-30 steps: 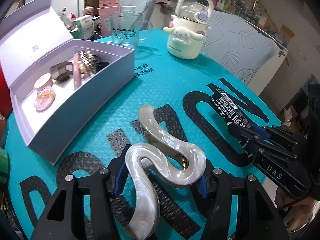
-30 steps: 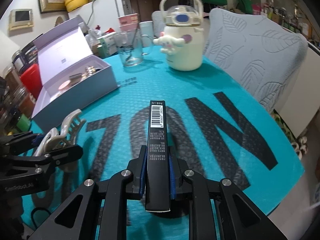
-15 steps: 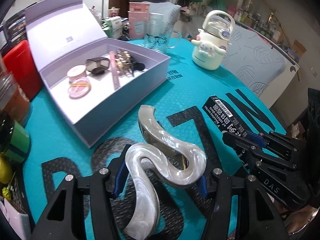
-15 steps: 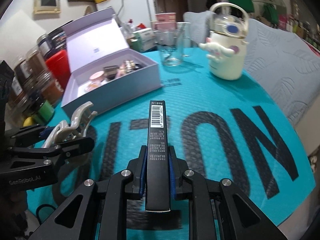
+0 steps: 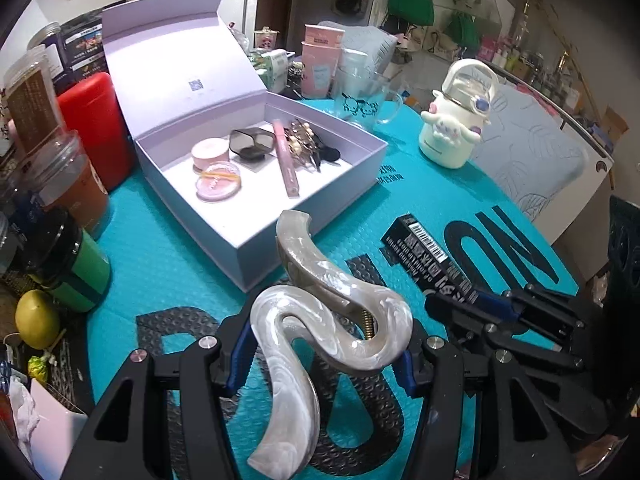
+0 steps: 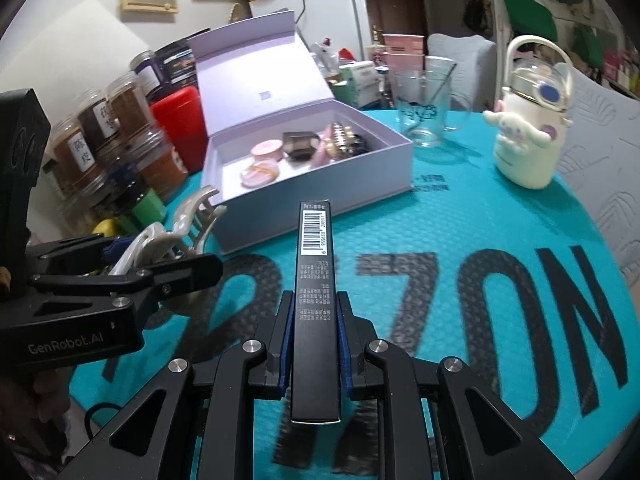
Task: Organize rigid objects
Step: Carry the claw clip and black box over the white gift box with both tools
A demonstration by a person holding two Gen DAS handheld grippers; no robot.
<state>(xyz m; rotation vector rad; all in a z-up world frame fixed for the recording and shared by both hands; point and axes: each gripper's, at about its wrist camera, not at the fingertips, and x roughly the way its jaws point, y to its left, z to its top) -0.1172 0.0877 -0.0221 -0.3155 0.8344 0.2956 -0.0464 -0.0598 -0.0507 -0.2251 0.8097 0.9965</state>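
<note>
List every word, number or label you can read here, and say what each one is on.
"GenRobot.AI": on the left gripper body.
"6 955653 200311", roughly: barcode on the slim black box in the right gripper; its small print is unreadable.
"ZON", large black letters, partly covered: on the teal table mat.
"陈皮": label on a spice jar.
Print on the lilac box lid and pink cartons: too small.

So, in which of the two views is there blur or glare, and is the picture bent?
Right wrist view: the teal mat lettering is motion-smeared near the black box. Left wrist view: sharper, with soft glare on the hair claw. Both show fisheye bending and dark corners.
</note>
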